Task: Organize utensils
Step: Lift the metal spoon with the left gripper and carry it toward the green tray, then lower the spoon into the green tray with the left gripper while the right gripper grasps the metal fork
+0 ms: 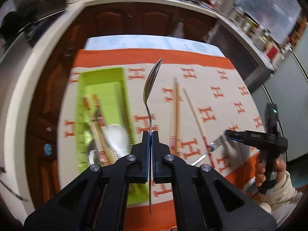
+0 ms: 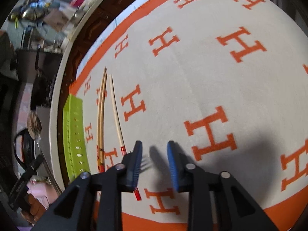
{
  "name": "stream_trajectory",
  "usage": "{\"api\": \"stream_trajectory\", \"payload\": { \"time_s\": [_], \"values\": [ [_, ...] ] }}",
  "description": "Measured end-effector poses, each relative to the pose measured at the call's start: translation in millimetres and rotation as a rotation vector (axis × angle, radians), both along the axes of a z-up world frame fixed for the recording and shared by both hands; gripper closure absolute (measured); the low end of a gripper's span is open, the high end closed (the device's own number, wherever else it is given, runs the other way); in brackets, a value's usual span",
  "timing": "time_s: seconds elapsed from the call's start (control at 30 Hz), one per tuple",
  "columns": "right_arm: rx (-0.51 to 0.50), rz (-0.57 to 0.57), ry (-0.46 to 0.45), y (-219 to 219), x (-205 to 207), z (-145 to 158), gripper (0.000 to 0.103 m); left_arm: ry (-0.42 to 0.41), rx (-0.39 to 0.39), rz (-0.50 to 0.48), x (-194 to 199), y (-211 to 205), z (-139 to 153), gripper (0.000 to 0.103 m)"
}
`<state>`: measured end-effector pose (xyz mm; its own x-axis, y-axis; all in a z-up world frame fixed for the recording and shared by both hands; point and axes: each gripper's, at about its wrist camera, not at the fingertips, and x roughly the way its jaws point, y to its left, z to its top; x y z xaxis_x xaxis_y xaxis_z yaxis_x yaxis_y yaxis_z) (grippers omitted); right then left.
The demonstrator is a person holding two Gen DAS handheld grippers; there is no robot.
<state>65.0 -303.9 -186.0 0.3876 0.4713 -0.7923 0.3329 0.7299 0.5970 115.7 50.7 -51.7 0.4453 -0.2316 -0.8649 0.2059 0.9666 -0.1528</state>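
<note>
My left gripper (image 1: 150, 134) is shut on the handle of a metal spoon (image 1: 151, 82), held edge-on above the cloth with its bowl pointing away. To its left, a green tray (image 1: 102, 73) holds chopsticks, a white spoon (image 1: 115, 136) and some metal pieces. A chopstick pair (image 1: 176, 113) and a single chopstick (image 1: 194, 111) lie on the cloth. My right gripper (image 2: 154, 146) is open and low over a fork (image 2: 146, 163), whose tines show between the fingers. The left wrist view shows the fork (image 1: 211, 148) under the right gripper (image 1: 226, 134).
An orange-bordered cloth (image 2: 192, 77) with H marks covers the table. The green tray (image 2: 74, 134), the chopstick pair (image 2: 101, 115) and the single chopstick (image 2: 116, 111) lie left of my right gripper. Dark wooden cabinets and a cluttered counter (image 1: 173, 3) stand beyond the table. A hand (image 1: 269, 171) grips the right tool.
</note>
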Motion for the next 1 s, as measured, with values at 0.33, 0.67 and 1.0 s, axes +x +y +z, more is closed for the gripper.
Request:
{"api": "stream_trajectory", "payload": {
  "time_s": [0.33, 0.67, 1.0],
  "values": [
    [0.035, -0.061, -0.023, -0.7, -13.2, 5.7, 0.075, 0.025, 0.057, 0.203, 15.9, 81.0, -46.3, 0.103],
    [0.057, -0.068, -0.028, 4.5, -19.3, 4.8, 0.075, 0.080, 0.081, 0.212, 28.6, 92.5, -105.7, 0.103],
    [0.007, -0.019, -0.033, 26.0, -11.6, -2.8, 0.075, 0.012, 0.051, 0.185, 17.7, 82.4, -79.5, 0.102]
  ]
}}
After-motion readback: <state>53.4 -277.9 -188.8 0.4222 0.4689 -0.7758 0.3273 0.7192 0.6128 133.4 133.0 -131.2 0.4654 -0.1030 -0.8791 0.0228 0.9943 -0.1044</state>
